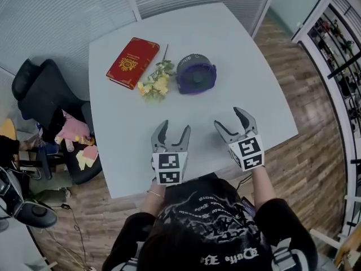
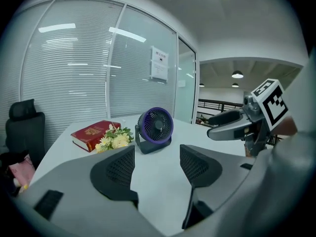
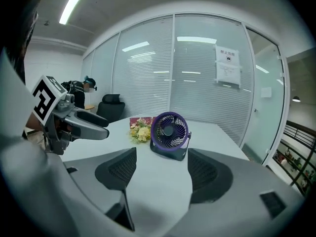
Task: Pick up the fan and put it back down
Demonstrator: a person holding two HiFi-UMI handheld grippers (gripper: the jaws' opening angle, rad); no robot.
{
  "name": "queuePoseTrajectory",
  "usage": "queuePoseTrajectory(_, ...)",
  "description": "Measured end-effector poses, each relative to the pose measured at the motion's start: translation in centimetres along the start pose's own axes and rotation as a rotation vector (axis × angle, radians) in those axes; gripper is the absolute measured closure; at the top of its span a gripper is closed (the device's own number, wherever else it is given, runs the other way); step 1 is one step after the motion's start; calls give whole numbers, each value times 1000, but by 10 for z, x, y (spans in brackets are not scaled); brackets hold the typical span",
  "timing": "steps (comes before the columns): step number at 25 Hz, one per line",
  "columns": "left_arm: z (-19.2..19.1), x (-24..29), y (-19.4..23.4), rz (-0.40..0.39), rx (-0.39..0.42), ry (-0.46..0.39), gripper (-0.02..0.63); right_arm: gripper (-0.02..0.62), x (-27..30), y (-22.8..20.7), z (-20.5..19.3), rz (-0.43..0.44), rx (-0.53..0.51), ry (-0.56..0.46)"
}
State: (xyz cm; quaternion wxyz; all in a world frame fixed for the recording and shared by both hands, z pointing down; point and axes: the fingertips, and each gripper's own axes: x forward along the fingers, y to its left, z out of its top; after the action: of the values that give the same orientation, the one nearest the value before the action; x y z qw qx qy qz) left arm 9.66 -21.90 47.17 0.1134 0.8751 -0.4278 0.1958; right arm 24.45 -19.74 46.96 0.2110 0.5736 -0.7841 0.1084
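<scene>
A small purple fan point(image 1: 196, 74) stands upright on the white table point(image 1: 248, 78), its grille facing the person. It also shows in the left gripper view point(image 2: 155, 130) and the right gripper view point(image 3: 170, 135). My left gripper point(image 1: 173, 130) hovers over the table's near part, open and holding nothing. My right gripper point(image 1: 229, 119) is beside it, also open and bare, a short way in front of the fan. From the left gripper view point(image 2: 156, 169) the other gripper sticks in from the right; the right gripper view point(image 3: 162, 171) looks straight at the fan.
A red book point(image 1: 132, 62) lies at the table's far left with a bunch of yellow flowers point(image 1: 157, 83) between it and the fan. A black office chair point(image 1: 45, 95) with pink cloth stands left of the table. Glass partitions with blinds point(image 1: 67, 16) run behind.
</scene>
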Motion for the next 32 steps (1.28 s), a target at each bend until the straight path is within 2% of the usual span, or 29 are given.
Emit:
queuePoseTrajectory(4, 6, 25, 7, 33, 25, 18, 308, 287, 27, -26, 3, 36, -2, 17)
queuePoseTrajectory(10, 5, 63, 19, 58, 19, 55, 308, 293, 67, -57, -3, 59, 1, 51)
queuePoseTrajectory(15, -1, 93, 31, 78, 18, 88, 308, 298, 94, -72, -7, 86, -39, 85)
queuePoseTrajectory(25, -14, 150, 53, 127, -20, 127, 308, 304, 156, -100, -36, 117, -24, 163)
queuePoseTrajectory(32, -22, 183, 65, 157, -34, 150, 308, 310, 191, -110, -40, 157, -43, 166)
